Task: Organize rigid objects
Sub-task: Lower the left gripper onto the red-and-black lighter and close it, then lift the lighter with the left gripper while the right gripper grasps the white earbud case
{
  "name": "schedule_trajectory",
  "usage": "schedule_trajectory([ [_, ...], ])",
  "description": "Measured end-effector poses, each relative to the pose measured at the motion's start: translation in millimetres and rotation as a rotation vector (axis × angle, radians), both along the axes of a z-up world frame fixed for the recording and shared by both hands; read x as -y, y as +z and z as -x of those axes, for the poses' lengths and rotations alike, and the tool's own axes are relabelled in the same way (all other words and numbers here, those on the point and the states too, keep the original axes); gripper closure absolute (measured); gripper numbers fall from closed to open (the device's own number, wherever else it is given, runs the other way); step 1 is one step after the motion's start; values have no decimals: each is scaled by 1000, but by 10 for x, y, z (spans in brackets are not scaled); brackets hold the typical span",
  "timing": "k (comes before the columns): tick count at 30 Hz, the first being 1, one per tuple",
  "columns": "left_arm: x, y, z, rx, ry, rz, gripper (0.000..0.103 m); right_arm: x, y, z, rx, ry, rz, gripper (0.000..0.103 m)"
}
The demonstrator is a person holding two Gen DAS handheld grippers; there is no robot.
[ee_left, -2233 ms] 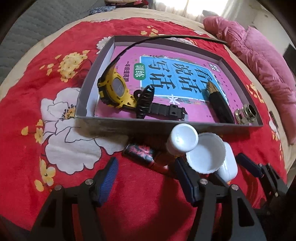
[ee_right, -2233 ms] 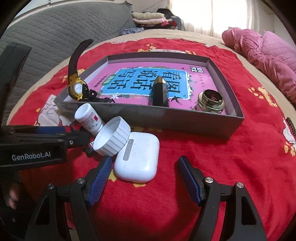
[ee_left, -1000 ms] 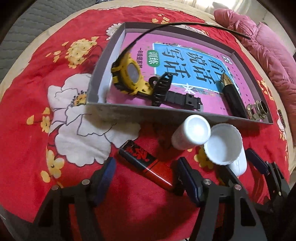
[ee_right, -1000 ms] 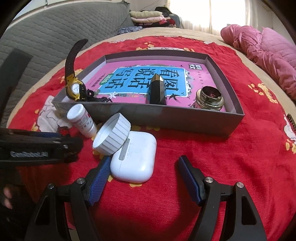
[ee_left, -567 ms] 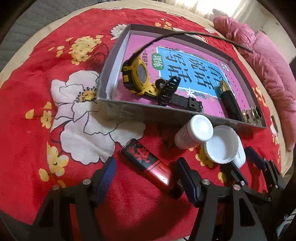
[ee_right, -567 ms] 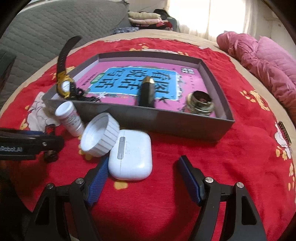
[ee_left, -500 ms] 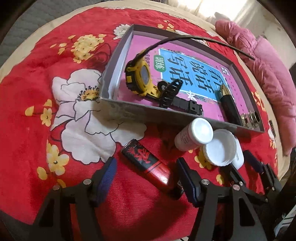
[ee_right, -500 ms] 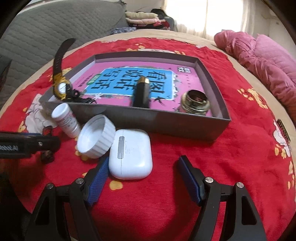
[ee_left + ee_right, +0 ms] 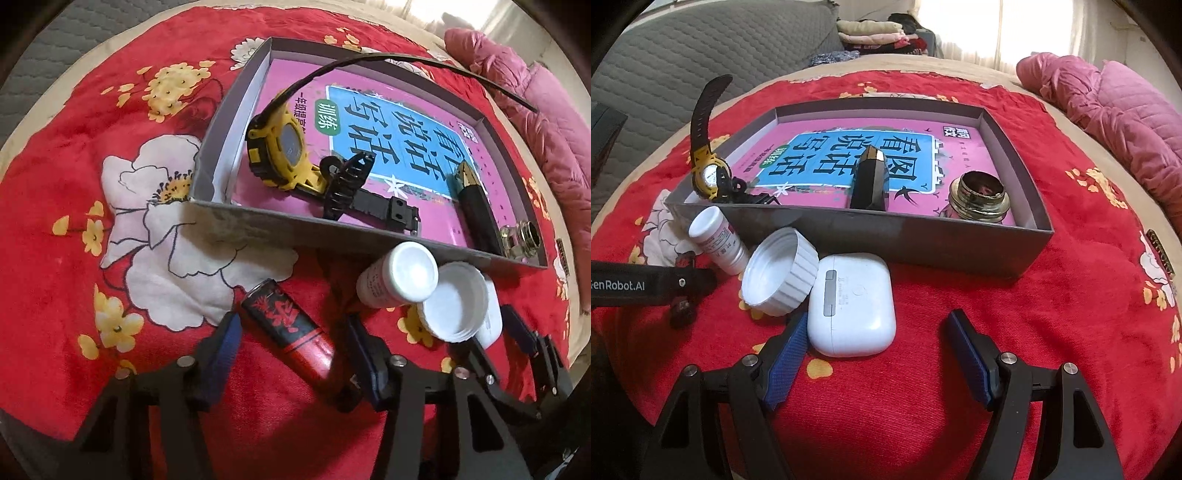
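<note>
Left gripper (image 9: pixel 291 343): jaws closing around the red-and-black cylindrical tube (image 9: pixel 286 323) lying on the red floral cloth (image 9: pixel 55 258); pad contact appears not yet made. Right gripper (image 9: pixel 875 354): jaws spread, the white plastic earbud case (image 9: pixel 851 302) between them, nearer its left finger. Grey cardboard tray (image 9: pixel 923 240) sits just beyond.

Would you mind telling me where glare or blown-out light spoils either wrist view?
Left wrist view: glare whitens the bottle cap, and the window corner at top right is washed out. Right wrist view: the curtained window is blown out; the box and case stay readable.
</note>
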State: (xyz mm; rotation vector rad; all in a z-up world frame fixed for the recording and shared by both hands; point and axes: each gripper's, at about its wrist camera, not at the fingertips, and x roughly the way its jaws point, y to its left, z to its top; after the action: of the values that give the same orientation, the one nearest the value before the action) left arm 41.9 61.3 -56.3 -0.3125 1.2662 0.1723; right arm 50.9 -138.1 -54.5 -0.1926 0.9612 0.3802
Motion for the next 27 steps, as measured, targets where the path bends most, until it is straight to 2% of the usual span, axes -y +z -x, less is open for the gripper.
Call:
schedule_trajectory([
  [2, 8, 25, 3, -4, -21, -14, 60, -2, 0, -11, -2, 1, -1, 28],
  [5, -14, 57, 1, -2, -50, -9, 68, 6, 2, -21, -6, 2, -6, 28],
  [11, -95, 101, 77, 12, -73, 41, 79, 28, -4, -44, -12, 5, -18, 28],
  [21, 67, 39, 179, 39, -85, -20, 79, 62, -72, -104, -34, -4, -67, 26],
  [27, 151, 15, 198, 69, -95, -80, 79, 19, -100, -101, -11, 6, -42, 26],
])
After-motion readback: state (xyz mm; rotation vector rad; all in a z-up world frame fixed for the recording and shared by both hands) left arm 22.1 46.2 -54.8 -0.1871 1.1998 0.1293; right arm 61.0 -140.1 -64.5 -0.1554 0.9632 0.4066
